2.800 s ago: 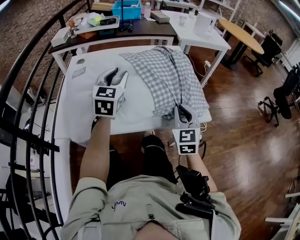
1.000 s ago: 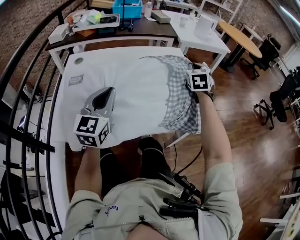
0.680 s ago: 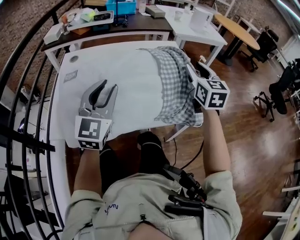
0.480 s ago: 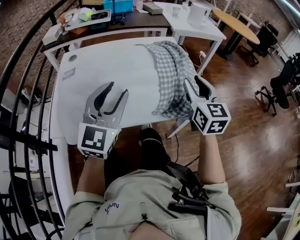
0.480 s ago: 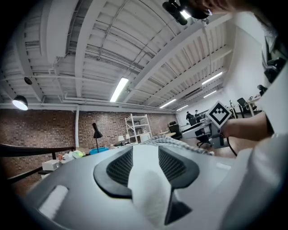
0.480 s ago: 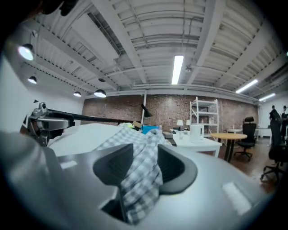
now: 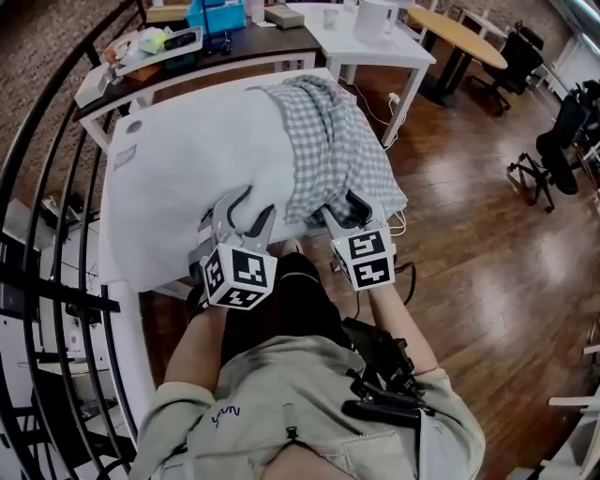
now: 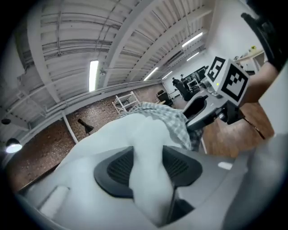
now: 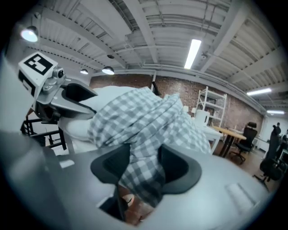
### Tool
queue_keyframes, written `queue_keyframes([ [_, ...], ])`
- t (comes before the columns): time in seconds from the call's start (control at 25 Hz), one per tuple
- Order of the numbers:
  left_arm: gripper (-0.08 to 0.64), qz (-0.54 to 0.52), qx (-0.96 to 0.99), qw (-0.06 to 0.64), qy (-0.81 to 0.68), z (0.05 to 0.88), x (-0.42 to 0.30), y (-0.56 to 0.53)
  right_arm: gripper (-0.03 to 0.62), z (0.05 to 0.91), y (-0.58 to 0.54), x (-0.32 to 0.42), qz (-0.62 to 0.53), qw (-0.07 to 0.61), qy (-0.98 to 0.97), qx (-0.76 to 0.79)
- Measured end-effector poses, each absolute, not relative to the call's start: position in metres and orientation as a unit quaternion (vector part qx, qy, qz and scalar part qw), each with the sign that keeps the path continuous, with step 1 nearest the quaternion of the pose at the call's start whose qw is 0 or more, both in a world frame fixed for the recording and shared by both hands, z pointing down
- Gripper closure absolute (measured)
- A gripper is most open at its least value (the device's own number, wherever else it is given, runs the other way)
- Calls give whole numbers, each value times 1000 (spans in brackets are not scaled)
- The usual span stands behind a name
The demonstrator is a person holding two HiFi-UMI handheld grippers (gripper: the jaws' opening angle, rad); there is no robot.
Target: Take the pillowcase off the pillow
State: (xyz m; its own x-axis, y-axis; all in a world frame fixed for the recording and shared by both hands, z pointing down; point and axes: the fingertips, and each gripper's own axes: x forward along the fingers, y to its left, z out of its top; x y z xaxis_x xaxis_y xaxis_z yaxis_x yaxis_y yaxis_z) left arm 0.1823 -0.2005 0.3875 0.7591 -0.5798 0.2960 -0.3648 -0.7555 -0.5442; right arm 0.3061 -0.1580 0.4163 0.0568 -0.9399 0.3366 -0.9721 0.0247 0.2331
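Observation:
A white pillow (image 7: 187,159) lies across the table, its right end still inside a grey-checked pillowcase (image 7: 333,141). My left gripper (image 7: 246,208) is at the pillow's near edge. Its jaws have just been opening, and a fold of white pillow (image 8: 135,134) runs between the spread fingers (image 8: 119,168). My right gripper (image 7: 345,211) is at the near hem of the pillowcase. Its jaws have also just been opening and stand open, with checked cloth (image 9: 144,121) hanging between the pads (image 9: 180,168). Each gripper shows in the other's view: the right gripper (image 8: 207,112) and the left gripper (image 9: 67,96).
A dark desk (image 7: 187,58) with a blue bin (image 7: 217,14) stands behind the table, a white table (image 7: 375,37) and a round wooden one (image 7: 459,37) to its right. Black chairs (image 7: 562,131) stand on the wood floor at right. A black railing (image 7: 37,187) curves along the left.
Both grippers have opened and come in to the pillow's near edge. The left moved right; the right left the pillowcase's far right side and swung back towards me.

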Motion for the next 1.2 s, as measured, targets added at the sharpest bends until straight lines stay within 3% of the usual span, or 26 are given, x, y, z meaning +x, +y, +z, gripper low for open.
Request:
queue_keyframes([
  [0.08,415,-217,-910,223,273,381,177,-209,410,413,-164,307,25,210,-676,705],
  [0.16,459,-193,-918,205,279,364,173,-213,465,400,-167,309,-1,216,-667,713],
  [0.4,494,-143,-926,201,285,312,157,-229,554,356,-169,321,-95,252,-619,738],
  [1.2,518,-120,-928,177,307,302,114,-251,580,415,-171,461,-11,326,-491,808],
])
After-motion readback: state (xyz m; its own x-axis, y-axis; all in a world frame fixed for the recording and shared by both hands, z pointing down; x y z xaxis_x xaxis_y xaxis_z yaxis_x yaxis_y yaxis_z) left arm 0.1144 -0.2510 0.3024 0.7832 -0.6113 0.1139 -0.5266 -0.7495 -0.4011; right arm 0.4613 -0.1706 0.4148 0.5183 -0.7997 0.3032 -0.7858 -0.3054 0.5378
